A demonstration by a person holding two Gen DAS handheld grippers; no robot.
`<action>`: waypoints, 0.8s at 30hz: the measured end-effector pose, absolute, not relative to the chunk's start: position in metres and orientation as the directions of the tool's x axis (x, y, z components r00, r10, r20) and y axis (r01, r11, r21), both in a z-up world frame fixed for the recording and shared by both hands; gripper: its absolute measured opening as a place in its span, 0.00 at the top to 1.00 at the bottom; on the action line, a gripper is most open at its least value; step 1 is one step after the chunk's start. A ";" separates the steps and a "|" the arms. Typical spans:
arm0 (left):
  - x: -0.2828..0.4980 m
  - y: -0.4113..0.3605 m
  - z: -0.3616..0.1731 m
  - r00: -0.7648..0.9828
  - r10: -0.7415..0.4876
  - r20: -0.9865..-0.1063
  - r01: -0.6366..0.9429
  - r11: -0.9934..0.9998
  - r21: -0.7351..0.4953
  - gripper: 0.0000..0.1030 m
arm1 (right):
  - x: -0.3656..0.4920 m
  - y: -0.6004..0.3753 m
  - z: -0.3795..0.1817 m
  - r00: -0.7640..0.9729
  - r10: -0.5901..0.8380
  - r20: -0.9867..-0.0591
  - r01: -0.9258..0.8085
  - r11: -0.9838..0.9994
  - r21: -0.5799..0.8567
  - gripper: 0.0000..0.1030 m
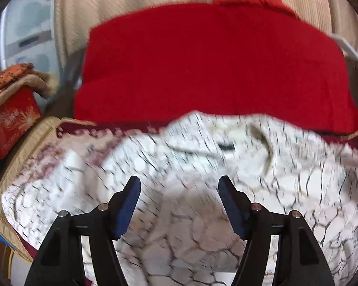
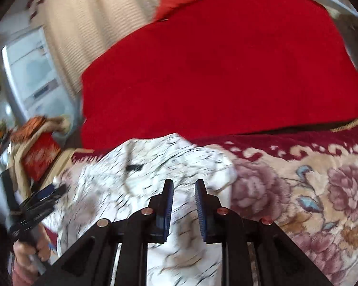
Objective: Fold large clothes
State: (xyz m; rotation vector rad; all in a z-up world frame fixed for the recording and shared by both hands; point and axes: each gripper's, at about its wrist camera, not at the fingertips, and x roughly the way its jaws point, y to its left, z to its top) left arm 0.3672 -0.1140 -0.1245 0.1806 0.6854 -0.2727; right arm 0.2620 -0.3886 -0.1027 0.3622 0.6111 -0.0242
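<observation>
A white garment with a black crackle print [image 1: 183, 166] lies rumpled on a floral bed cover; its collar and a small black label [image 1: 226, 146] face up. My left gripper [image 1: 179, 183] hovers over the garment's middle with jaws wide apart and nothing between them. In the right wrist view the same garment [image 2: 136, 174] lies at the lower left. My right gripper [image 2: 184, 186] is over its right edge, jaws part open with a narrow gap, holding nothing. The left gripper [image 2: 43, 197] shows blurred at the far left, held by a hand.
A big red cushion [image 1: 214, 64] lies behind the garment, with beige curtains [image 1: 131, 2] beyond. The floral bed cover [image 2: 310, 190] spreads to the right. A pile of red and orange patterned cushions [image 1: 12, 112] sits at the left. A window [image 2: 33, 76] is at the far left.
</observation>
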 end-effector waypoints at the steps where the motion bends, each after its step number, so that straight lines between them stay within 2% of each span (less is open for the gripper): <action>1: 0.370 -0.120 -0.132 0.715 -0.184 -0.674 0.316 0.946 0.077 0.33 | 0.259 -0.381 -0.101 0.822 0.087 -0.563 0.109 0.946 0.306 0.78; 3: 0.373 -0.130 -0.148 0.670 -0.139 -0.729 0.323 0.939 0.119 0.33 | 0.258 -0.370 -0.101 0.815 0.117 -0.568 0.076 0.950 0.304 0.78; 6: 0.379 -0.138 -0.178 0.590 -0.027 -0.807 0.312 0.929 0.197 0.33 | 0.264 -0.351 -0.115 0.748 0.238 -0.619 -0.009 0.937 0.349 0.78; 9: 0.380 -0.136 -0.184 0.567 -0.020 -0.823 0.312 0.931 0.192 0.32 | 0.281 -0.332 -0.145 0.607 0.320 -0.728 -0.045 0.928 0.370 0.78; 11: 0.377 -0.133 -0.178 0.576 -0.045 -0.816 0.311 0.936 0.168 0.32 | 0.294 -0.324 -0.176 0.488 0.291 -0.823 0.002 0.942 0.335 0.77; 14: 0.370 -0.121 -0.159 0.617 -0.095 -0.781 0.295 0.948 0.118 0.32 | 0.294 -0.321 -0.172 0.505 0.285 -0.814 -0.005 0.945 0.328 0.75; 16: 0.366 -0.118 -0.149 0.656 -0.112 -0.746 0.284 0.953 0.107 0.32 | 0.285 -0.323 -0.153 0.574 0.332 -0.748 -0.053 0.927 0.371 0.76; 17: 0.364 -0.117 -0.147 0.668 -0.111 -0.736 0.280 0.954 0.110 0.31 | 0.282 -0.323 -0.147 0.605 0.343 -0.719 -0.070 0.922 0.381 0.73; 18: 0.365 -0.117 -0.146 0.670 -0.109 -0.734 0.281 0.953 0.115 0.30 | 0.278 -0.324 -0.141 0.634 0.351 -0.689 -0.081 0.916 0.392 0.56; 19: 0.366 -0.121 -0.148 0.666 -0.102 -0.739 0.286 0.950 0.126 0.28 | 0.276 -0.325 -0.139 0.652 0.359 -0.667 -0.083 0.909 0.408 0.37; 20: 0.367 -0.124 -0.153 0.653 -0.088 -0.752 0.292 0.946 0.143 0.28 | 0.276 -0.325 -0.139 0.661 0.360 -0.659 -0.073 0.904 0.421 0.08; 22: 0.375 -0.134 -0.172 0.601 -0.031 -0.799 0.305 0.932 0.193 0.28 | 0.279 -0.325 -0.147 0.680 0.338 -0.650 -0.041 0.903 0.427 0.08; 24: 0.379 -0.138 -0.184 0.568 -0.009 -0.823 0.317 0.925 0.208 0.28 | 0.288 -0.322 -0.160 0.645 0.293 -0.706 0.009 0.921 0.390 0.13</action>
